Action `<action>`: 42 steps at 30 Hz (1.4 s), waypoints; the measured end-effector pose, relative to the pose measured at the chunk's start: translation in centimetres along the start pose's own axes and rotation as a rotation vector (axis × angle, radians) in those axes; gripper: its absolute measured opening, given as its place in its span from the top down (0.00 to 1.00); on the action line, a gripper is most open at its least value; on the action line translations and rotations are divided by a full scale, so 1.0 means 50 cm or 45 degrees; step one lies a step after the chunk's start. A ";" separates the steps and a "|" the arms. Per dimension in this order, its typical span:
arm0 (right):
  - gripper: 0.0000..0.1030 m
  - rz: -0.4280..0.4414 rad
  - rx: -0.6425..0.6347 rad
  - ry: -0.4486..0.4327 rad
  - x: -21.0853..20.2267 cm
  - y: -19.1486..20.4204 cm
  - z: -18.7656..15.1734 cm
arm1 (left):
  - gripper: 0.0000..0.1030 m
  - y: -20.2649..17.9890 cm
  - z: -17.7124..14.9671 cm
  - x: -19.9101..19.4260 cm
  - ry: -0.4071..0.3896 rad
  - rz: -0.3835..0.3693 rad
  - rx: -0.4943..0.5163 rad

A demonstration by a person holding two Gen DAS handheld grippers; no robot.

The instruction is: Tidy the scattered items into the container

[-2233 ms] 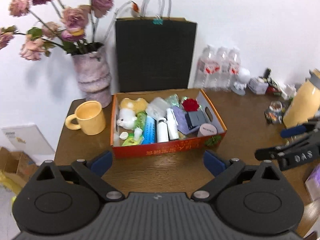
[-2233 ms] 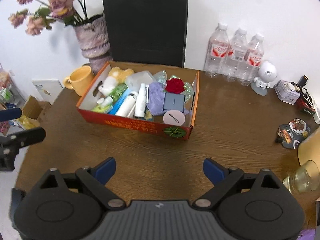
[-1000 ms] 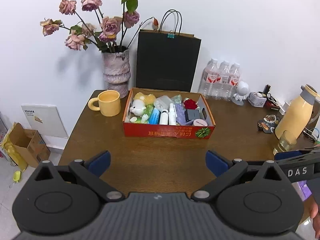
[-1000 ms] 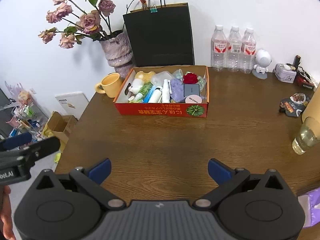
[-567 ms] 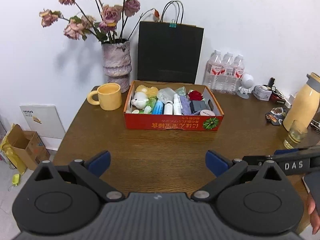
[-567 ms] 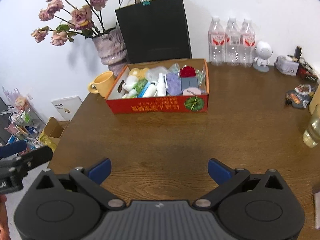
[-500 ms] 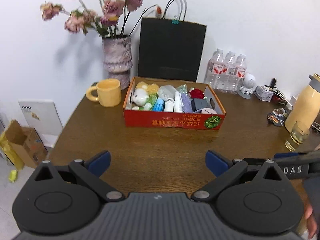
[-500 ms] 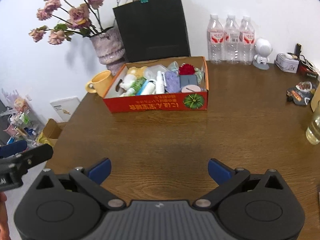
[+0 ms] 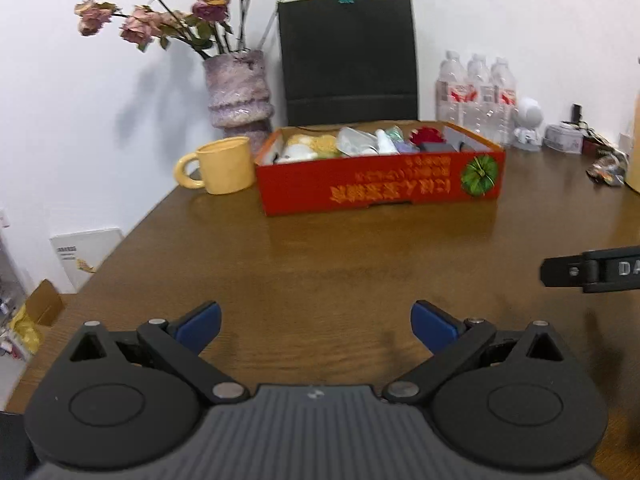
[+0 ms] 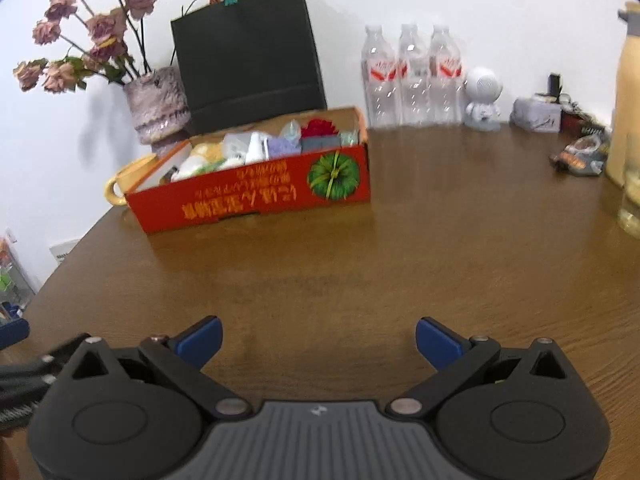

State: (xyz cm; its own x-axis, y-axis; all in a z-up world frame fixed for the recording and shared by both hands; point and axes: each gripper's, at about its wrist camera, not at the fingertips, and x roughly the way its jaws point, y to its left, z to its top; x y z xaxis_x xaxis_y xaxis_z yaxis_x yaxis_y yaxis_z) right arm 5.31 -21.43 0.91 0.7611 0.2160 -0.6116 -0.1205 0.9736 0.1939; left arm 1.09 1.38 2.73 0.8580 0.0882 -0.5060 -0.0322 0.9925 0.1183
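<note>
1. Left wrist view: the left hand-held gripper (image 9: 316, 326) hovers low over the bare wooden counter (image 9: 320, 264), fingers spread wide and holding nothing. The red cardboard box (image 9: 376, 184), full of small items, stands well ahead, a yellow mug (image 9: 224, 165) just beside its left end.
2. Right wrist view: the right hand-held gripper (image 10: 318, 340) is likewise spread and empty. The box (image 10: 256, 196) sits ahead and to the left, in front of a black paper bag (image 10: 248, 52).

Box (image 9: 376, 188) contents blurred, mostly hidden behind wall; right gripper (image 9: 592, 274) cut off
</note>
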 end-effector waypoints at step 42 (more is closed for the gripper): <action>0.00 -0.116 -0.186 0.032 0.030 0.058 -0.058 | 0.00 -0.004 -0.014 0.064 0.201 -0.074 -0.102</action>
State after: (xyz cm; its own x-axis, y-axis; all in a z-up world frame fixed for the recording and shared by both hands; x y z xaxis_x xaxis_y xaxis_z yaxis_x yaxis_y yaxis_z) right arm 4.24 -18.05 -1.67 0.7574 0.1265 -0.6406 -0.1445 0.9892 0.0246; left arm 3.49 1.51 0.47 0.7685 0.0361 -0.6388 -0.0310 0.9993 0.0192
